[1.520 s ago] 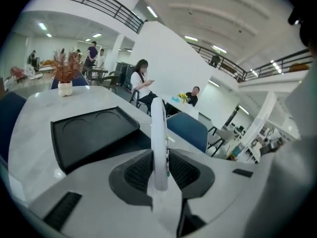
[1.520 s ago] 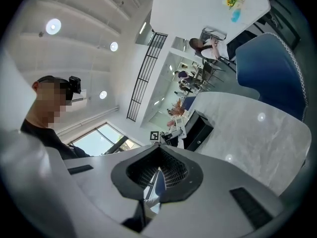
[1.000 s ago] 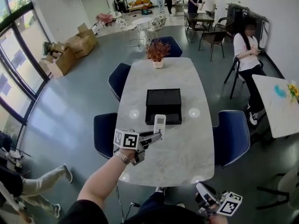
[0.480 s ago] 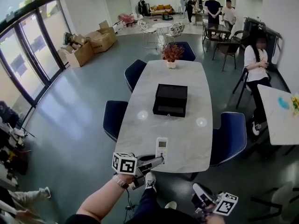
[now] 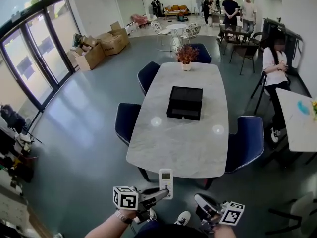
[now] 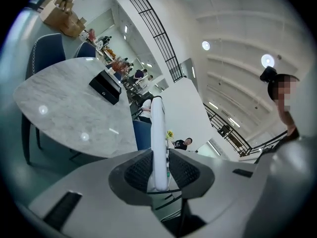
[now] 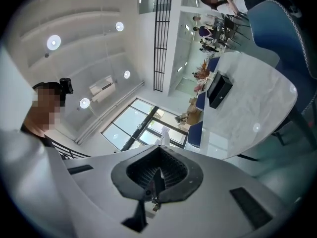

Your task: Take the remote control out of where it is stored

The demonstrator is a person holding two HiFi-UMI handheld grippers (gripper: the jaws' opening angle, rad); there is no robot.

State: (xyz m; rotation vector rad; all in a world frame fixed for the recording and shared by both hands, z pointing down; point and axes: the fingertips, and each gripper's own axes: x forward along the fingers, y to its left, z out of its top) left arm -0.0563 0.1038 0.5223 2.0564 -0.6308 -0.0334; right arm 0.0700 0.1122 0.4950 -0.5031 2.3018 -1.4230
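Observation:
My left gripper (image 5: 163, 192) is shut on a white remote control (image 5: 166, 182), which stands upright just off the near edge of the marble table (image 5: 171, 143). In the left gripper view the remote (image 6: 157, 143) shows edge-on, pinched between the two ribbed pads. The black storage box (image 5: 185, 103) sits shut in the middle of the table, far from both grippers. At the bottom of the head view my right gripper (image 5: 199, 201) hangs low, shut, holding nothing. In the right gripper view, that gripper (image 7: 156, 175) has its pads together, and the box (image 7: 219, 90) lies far off.
Blue chairs (image 5: 128, 123) stand round the table, and a potted plant (image 5: 186, 55) sits at its far end. A seated person (image 5: 274, 63) is at the right beside a second white table (image 5: 297, 128). Cardboard boxes (image 5: 94, 53) lie at the far left by the windows.
The view has backed away from the table. My left gripper has carried the remote from beside the black box to beyond the near table edge. The right gripper stays low at the bottom right.

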